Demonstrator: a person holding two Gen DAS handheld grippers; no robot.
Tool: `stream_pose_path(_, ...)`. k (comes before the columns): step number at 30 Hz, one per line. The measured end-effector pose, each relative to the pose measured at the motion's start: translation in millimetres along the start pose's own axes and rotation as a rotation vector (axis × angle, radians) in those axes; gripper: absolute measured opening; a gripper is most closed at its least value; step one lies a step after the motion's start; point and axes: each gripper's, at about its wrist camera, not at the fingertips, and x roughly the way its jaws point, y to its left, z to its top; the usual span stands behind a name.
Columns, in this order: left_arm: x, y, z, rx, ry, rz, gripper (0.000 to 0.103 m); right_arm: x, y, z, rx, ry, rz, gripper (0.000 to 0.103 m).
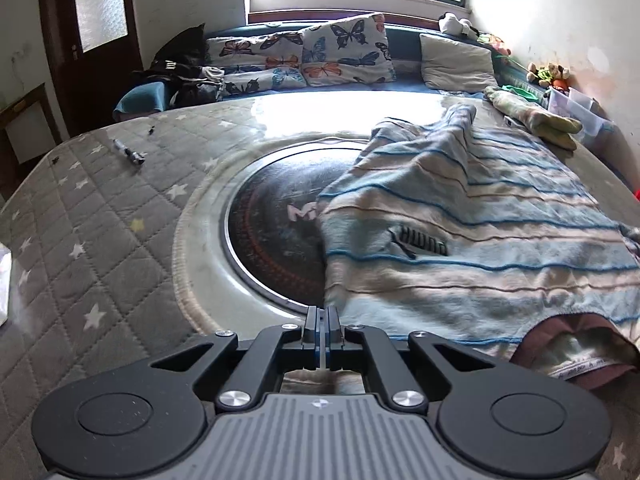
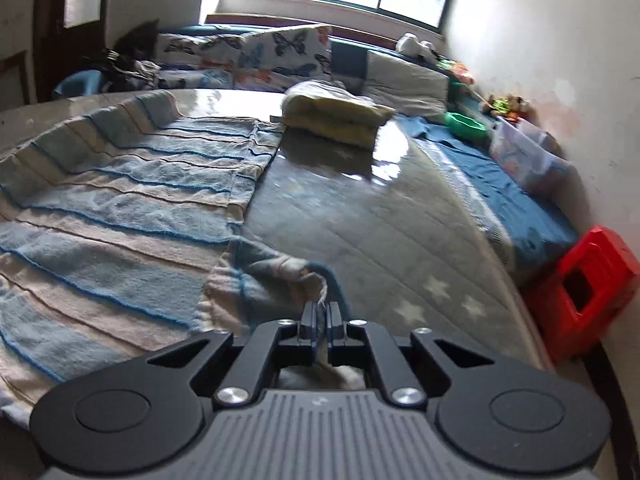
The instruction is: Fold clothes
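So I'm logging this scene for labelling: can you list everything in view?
striped shirt: one, blue and beige, spread on the mattress
mattress: one, grey with stars
butterfly pillows: several, white, at the head
plain pillow: one, cream
folded cloth: one, yellowish, beyond the shirt
red stool: one, floor by the wall
green bowl: one
left hand-held gripper: shut at the shirt's edge; grip unclear
right hand-held gripper: shut on the shirt's sleeve
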Motion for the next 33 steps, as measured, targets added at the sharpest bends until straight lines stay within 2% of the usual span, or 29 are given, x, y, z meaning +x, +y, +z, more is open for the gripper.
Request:
stream_pose_path(4, 4.5, 2.9, 18.4, -0.008, -0.026, 0.029, 0.006, -15.2, 0.7, 9.2, 0.019, -0.041, 0.021, 0.010)
stream_pose_path(5, 5.7, 3.6, 23.0, -0.011, -0.033, 0.037, 0.010, -17.1, 5.3, 12.8, 0.012, -0.052, 0.040, 0.014)
stream_pose_path(7, 14.7, 1.0, 34.9, -0.006, -0.041, 0.058, 0.031, -17.4, 21.3, 21.5, -0.016, -0.071, 0.103, 0.021)
stream_pose_path(8, 21.1, -1.4, 41.2, -0.003, -0.043, 0.070, 0.051, -16.1, 28.6, 23.7, -0.030, -0.075, 0.128, 0.023)
stream_pose_path(9, 27.7, -4.2, 46.0, -0.001, -0.044, 0.082, 0.057, -14.4, 36.2, 25.1, -0.043, -0.077, 0.147, 0.026)
stream_pose_path(13, 55.9, -13.9, 59.8, 0.017, -0.017, 0.097, 0.059, -0.2, 75.4, 30.1, -0.103, -0.075, 0.222, 0.032)
stream_pose_path(16, 75.4, -15.4, 64.9, 0.007, 0.018, 0.109, 0.059, 12.4, 91.0, 31.2, -0.111, -0.054, 0.255, 0.033)
stream_pose_path(19, 88.3, -11.5, 65.3, -0.020, 0.047, 0.086, 0.056, 19.4, 97.2, 27.8, -0.112, -0.042, 0.274, 0.039)
stream_pose_path(21, 93.7, -8.9, 64.4, -0.036, 0.059, 0.062, 0.030, 22.1, 97.5, 25.6, -0.108, -0.037, 0.284, 0.040)
stream_pose_path(23, 93.7, -9.2, 64.1, -0.052, 0.055, 0.032, 0.016, 23.2, 96.1, 24.2, -0.101, -0.036, 0.289, 0.042)
stream_pose_path(25, 89.2, -12.2, 64.7, -0.057, 0.038, 0.027, 0.008, 23.5, 94.4, 23.3, -0.098, -0.037, 0.289, 0.044)
stream_pose_path(29, 68.2, -24.6, 65.6, -0.044, -0.030, 0.024, 0.006, 24.1, 92.1, 22.2, -0.093, -0.040, 0.290, 0.047)
stream_pose_path(33, 33.3, -60.5, 56.8, 0.094, -0.152, -0.018, 0.006, 23.5, 90.9, 21.2, -0.088, -0.044, 0.291, 0.047)
